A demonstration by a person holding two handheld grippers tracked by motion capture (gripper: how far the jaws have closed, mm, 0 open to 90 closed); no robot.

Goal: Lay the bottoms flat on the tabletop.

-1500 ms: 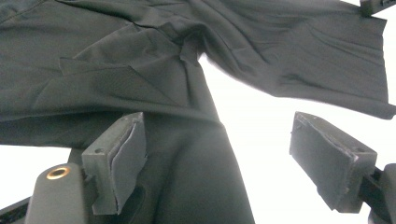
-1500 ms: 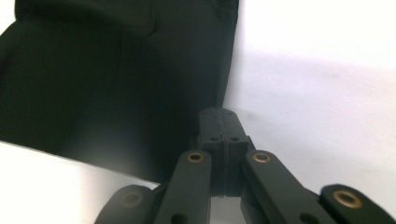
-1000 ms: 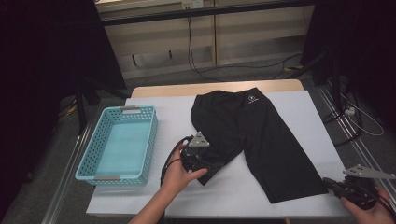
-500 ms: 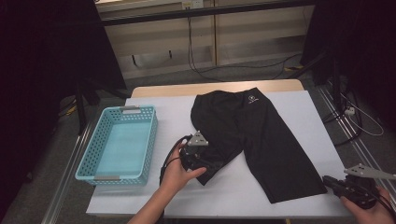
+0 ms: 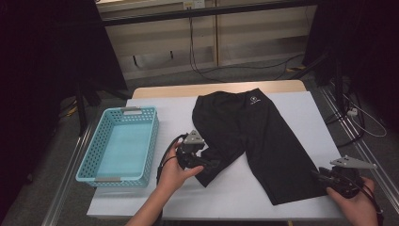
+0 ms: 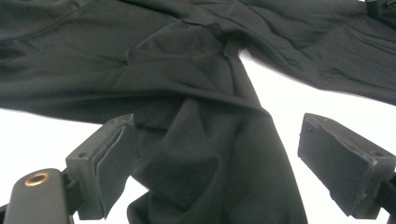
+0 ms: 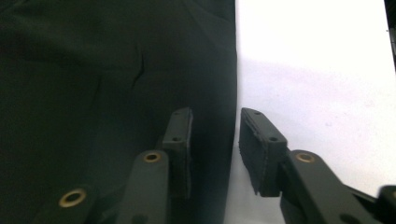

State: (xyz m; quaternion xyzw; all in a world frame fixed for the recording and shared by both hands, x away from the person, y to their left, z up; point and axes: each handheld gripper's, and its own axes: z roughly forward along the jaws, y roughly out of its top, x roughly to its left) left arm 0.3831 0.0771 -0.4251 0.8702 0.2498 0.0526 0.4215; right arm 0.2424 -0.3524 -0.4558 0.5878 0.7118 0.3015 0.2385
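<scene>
At the near right corner of the surface [image 5: 301,108], the right gripper [image 5: 324,177] is held by a hand at the hem of the longer leg of the black shorts [image 5: 263,141]; its jaws have just been opening, and in the right gripper view the hem edge lies in the narrow gap between them, not pressed by the pads, so they are judged released. Nearer the middle, the left gripper [image 5: 207,162] is held at the shorter, bunched leg, its jaws spread wide with the crumpled fabric lying loosely between them and not clamped. The shorts are spread flat across the white surface, waistband at the far side with a small logo [image 5: 254,99] visible, and one leg is rumpled. To the left, well apart from the garment, the turquoise basket [image 5: 89,155] is seen with nothing in it. The work is judged to be early: the shorts are laid out, but folding and placing in the basket are not yet done.
</scene>
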